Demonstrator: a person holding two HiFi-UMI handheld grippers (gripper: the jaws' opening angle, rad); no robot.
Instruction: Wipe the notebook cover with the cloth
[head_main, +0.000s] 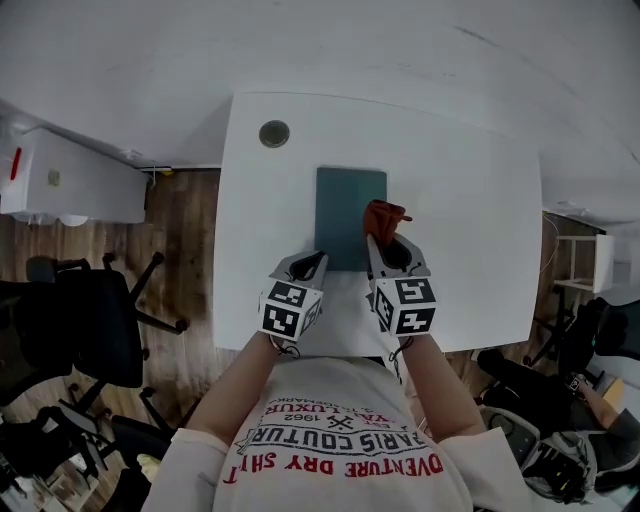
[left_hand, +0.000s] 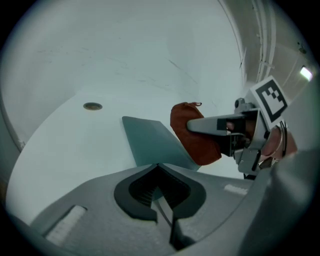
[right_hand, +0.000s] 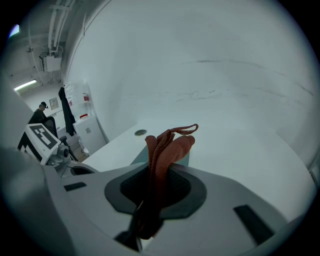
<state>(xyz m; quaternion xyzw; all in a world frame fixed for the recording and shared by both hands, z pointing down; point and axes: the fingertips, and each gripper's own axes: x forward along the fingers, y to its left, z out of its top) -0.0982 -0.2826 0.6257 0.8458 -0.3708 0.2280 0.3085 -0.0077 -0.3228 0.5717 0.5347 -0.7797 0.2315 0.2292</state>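
Note:
A teal notebook (head_main: 345, 205) lies flat in the middle of the white table (head_main: 470, 230). My right gripper (head_main: 384, 243) is shut on a rust-red cloth (head_main: 383, 216), which bunches over the notebook's right edge. In the right gripper view the cloth (right_hand: 165, 150) stands up from between the shut jaws (right_hand: 160, 167), with a strip of notebook (right_hand: 140, 159) beneath it. My left gripper (head_main: 318, 260) is shut with its tips at the notebook's near left corner. The left gripper view shows its jaws (left_hand: 159, 165) closed just before the notebook (left_hand: 150, 142), with the cloth (left_hand: 192, 135) to the right.
A round cable grommet (head_main: 274, 133) sits in the table's far left corner. Office chairs (head_main: 95, 320) and a white cabinet (head_main: 70, 180) stand on the wooden floor to the left. More chairs (head_main: 560, 400) stand at the right. The table's near edge is by my body.

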